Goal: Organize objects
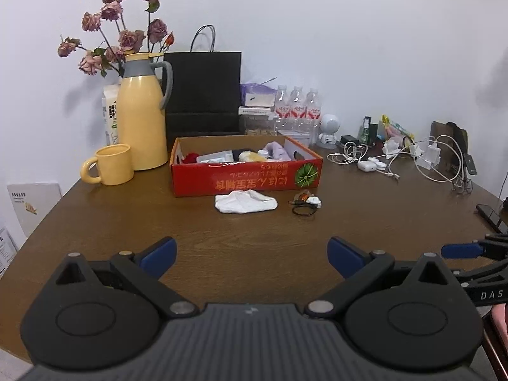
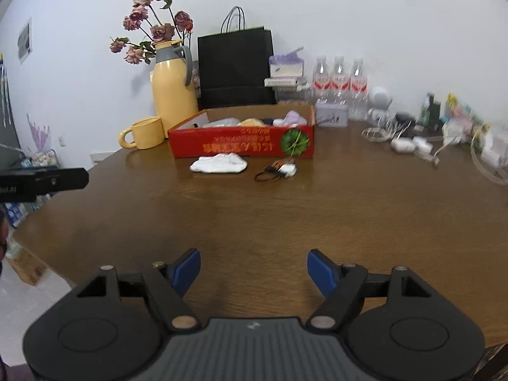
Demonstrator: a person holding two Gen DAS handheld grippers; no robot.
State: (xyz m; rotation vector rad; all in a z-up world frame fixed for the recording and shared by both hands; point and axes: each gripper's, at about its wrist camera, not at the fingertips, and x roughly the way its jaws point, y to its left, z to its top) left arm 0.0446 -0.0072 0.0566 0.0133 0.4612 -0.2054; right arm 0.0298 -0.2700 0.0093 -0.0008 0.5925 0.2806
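A brown desk (image 1: 127, 222) stands against a white wall (image 1: 349, 31). On it sits a red box (image 1: 246, 171) of small things, with a white cloth (image 1: 244, 201) just before it. Both the left hand-held gripper (image 1: 252, 255) and the right hand-held gripper (image 2: 254, 270) are apart and empty.

On my table (image 1: 254, 238) I count one red cardboard box (image 1: 246, 177), one white sock (image 1: 246, 202) and one hair tie (image 1: 302, 211) before it. One yellow thermos jug (image 1: 143, 117), one yellow mug (image 1: 111, 165). One black paper bag (image 1: 203, 92). Three water bottles (image 1: 297, 103). One small white robot figure (image 1: 330, 128). One white earbud case (image 1: 366, 165). Chargers and cables: too tangled to count.
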